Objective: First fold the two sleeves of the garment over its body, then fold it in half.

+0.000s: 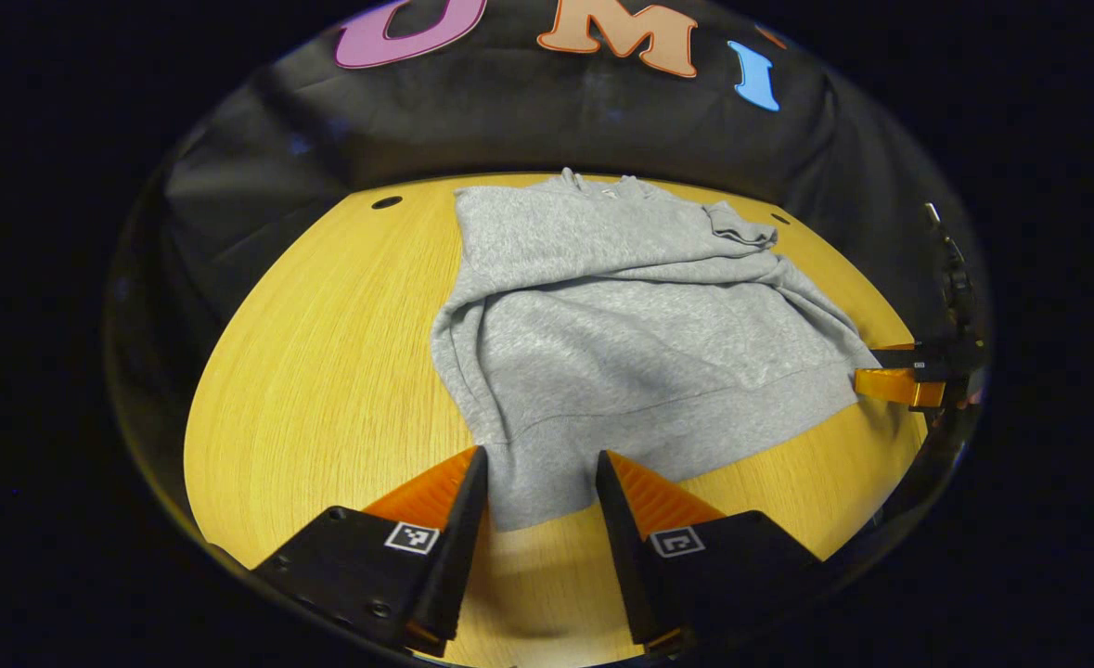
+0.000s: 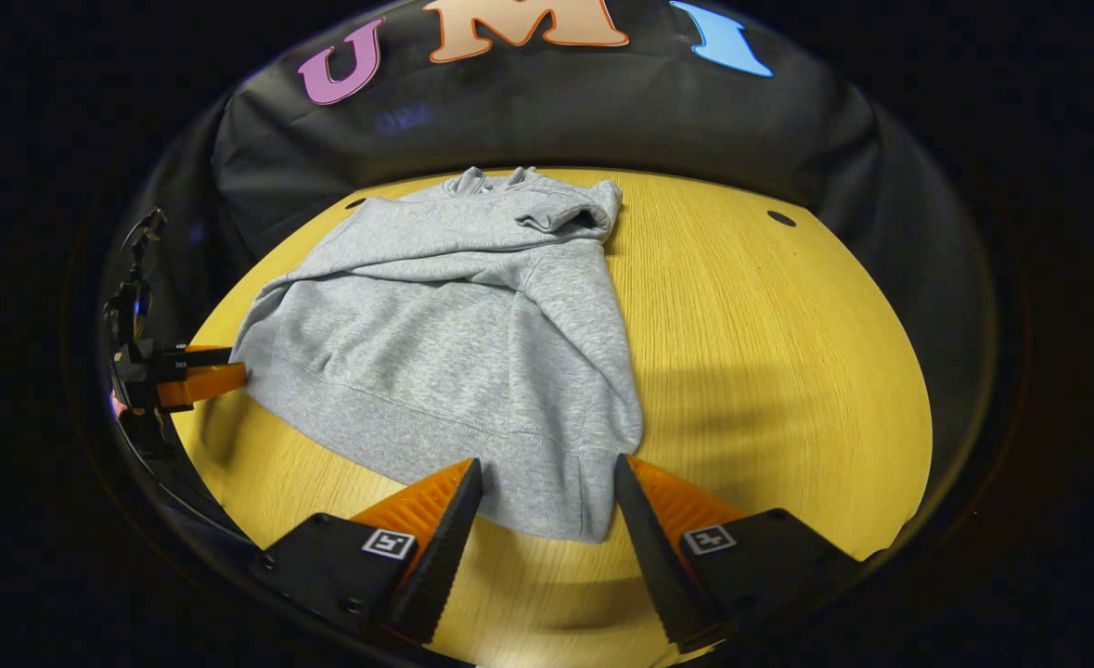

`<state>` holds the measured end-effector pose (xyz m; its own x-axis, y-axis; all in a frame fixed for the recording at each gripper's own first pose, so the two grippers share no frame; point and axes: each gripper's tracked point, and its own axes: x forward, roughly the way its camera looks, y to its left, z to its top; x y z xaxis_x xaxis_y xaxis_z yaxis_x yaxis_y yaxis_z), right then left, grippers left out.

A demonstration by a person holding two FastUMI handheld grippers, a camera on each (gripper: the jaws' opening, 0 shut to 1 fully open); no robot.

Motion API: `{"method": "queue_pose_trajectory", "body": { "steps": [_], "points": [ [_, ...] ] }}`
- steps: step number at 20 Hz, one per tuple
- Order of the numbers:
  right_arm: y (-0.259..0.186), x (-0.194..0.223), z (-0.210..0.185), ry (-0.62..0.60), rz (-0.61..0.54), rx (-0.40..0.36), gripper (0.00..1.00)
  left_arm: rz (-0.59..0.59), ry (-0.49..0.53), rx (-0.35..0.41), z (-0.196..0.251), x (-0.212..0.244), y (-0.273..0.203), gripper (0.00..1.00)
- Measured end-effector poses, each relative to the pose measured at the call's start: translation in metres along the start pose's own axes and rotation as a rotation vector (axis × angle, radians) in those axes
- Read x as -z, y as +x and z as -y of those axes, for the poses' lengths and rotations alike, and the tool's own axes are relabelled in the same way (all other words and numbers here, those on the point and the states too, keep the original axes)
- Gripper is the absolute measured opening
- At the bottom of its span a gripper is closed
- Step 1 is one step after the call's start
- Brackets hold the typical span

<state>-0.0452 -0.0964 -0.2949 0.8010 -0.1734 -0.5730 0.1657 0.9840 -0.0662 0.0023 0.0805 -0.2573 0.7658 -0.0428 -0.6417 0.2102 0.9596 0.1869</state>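
Left gripper view: the left gripper (image 1: 541, 452) stands wide open at the bottom centre, straddling a hem corner of the grey sweatshirt (image 1: 630, 343) spread mid-frame on the wooden tabletop (image 1: 324, 371). Right gripper view: the right gripper (image 2: 547, 459) gapes equally wide around the other corner, sleeves already folded in.

Surface (image 1: 324, 371): pale yellow wood, fine grain running near to far, smooth and lit from above with soft shadows toward the near right in the right gripper view. Two small dark round holes (image 1: 386, 201) near the far edge, one at each corner. Booth wall (image 2: 556, 111): black cloth, creased, hanging just behind the far edge.
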Motion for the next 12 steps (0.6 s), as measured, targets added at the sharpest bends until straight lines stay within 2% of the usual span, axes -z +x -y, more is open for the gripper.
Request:
{"method": "queue_pose_trajectory", "body": {
  "steps": [1, 2, 3, 4, 5, 6, 7, 8, 9, 12],
  "points": [
    [-0.001, 0.0, -0.001, 0.0, -0.005, -0.009, 0.8, -0.006, -0.004, 0.013, 0.003, 0.0, 0.0, 0.64],
    [0.001, 0.001, -0.004, 0.004, -0.01, -0.023, 0.72, -0.004, -0.011, 0.024, 0.005, -0.002, 0.001, 0.49],
    [0.001, 0.002, -0.009, 0.01, -0.021, -0.046, 0.61, -0.01, -0.023, 0.038, 0.008, -0.003, 0.001, 0.45],
    [0.002, 0.002, -0.014, 0.018, -0.024, -0.063, 0.44, -0.013, -0.041, 0.049, 0.012, -0.003, 0.002, 0.25],
    [-0.001, 0.002, -0.017, 0.022, -0.029, -0.067, 0.26, -0.015, -0.058, 0.049, 0.014, -0.004, 0.004, 0.18],
    [0.0, 0.002, -0.017, 0.009, -0.025, -0.062, 0.19, -0.018, -0.07, 0.047, 0.014, -0.003, 0.004, 0.07],
    [0.001, 0.002, -0.019, -0.004, -0.028, -0.063, 0.15, -0.021, -0.079, 0.043, 0.014, -0.004, 0.005, 0.05],
    [0.0, 0.002, -0.019, 0.002, -0.028, -0.055, 0.15, -0.021, -0.084, 0.037, 0.015, -0.005, 0.005, 0.03],
    [-0.001, 0.002, -0.02, 0.004, -0.03, -0.054, 0.07, -0.023, -0.082, 0.031, 0.015, -0.005, 0.005, 0.01],
    [-0.003, -0.001, -0.02, 0.045, -0.03, -0.058, 0.07, -0.042, -0.079, 0.006, 0.015, -0.005, 0.005, 0.0]
  ]
}}
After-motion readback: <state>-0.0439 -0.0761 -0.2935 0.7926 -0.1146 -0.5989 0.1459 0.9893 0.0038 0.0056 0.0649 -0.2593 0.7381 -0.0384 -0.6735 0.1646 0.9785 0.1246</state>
